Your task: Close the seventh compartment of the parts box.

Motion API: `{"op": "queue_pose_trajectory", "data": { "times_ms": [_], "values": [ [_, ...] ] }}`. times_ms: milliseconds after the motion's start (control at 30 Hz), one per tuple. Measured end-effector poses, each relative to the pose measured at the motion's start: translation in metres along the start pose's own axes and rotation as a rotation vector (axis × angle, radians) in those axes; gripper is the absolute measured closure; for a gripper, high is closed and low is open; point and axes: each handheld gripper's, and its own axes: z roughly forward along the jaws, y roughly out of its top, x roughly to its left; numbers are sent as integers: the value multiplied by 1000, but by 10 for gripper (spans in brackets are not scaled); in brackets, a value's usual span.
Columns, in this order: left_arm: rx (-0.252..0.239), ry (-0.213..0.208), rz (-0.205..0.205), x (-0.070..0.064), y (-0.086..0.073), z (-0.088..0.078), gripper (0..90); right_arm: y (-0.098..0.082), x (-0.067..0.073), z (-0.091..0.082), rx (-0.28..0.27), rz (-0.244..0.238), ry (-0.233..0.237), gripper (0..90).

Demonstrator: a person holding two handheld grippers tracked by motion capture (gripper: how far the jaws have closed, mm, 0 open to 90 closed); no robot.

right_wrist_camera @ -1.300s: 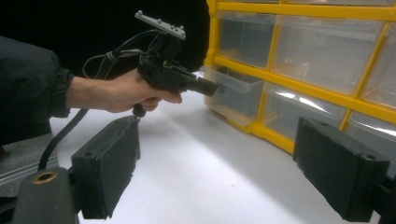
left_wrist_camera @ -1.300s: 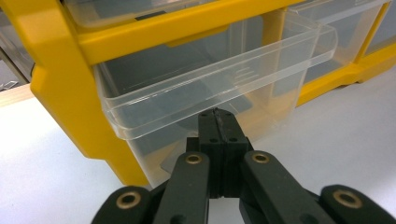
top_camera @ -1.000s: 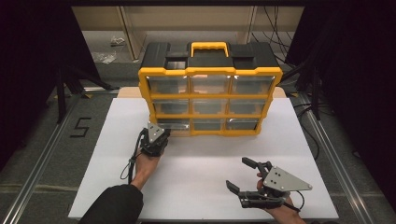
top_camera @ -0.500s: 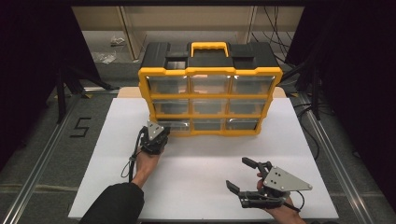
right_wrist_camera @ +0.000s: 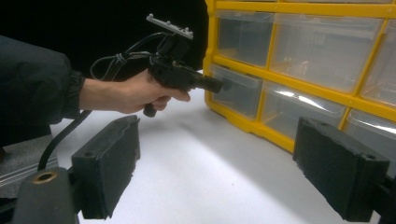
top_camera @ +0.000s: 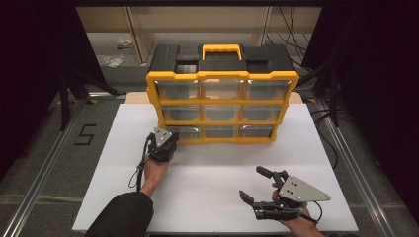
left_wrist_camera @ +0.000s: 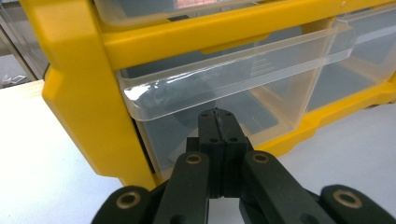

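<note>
- Around me the room is dark, with a grey floor and metal rails on both sides; my work surface is a white table [top_camera: 212, 197] that runs away from me toward a pale shelf at the back.
- The biggest thing on it is the yellow drawer cabinet [top_camera: 222, 106], standing upright at the far middle of the table, black on top with a yellow carry handle [top_camera: 221, 49]. Its long axis runs left to right across the table, and its front, three rows of three clear drawers, faces me.
- The thing I am working at is the bottom-left drawer [left_wrist_camera: 233, 88]. It sits in the lowest row at the cabinet's left end, its long side running level along the cabinet's front, its clear lip pointing out toward me. It looks pulled out a little from the frame.
- My left gripper [top_camera: 163, 143] points away from me, straight at that drawer. Its jaws are pressed flat together with nothing between them, and the tips sit just under the drawer's lip, against or very near the clear front; I cannot tell whether they touch.
- My right gripper [top_camera: 258, 185] rests low at the near right of the table, well apart from the cabinet, jaws spread wide and empty, aimed leftward across the table.
</note>
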Motion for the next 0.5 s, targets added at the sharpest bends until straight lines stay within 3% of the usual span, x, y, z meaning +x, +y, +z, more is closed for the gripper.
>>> {"op": "queue_pose_trajectory", "data": {
  "times_ms": [500],
  "values": [
    [-5,10,-34,0,-2,8,900,0,0,0,-1,-2,2,158]
  ]
}}
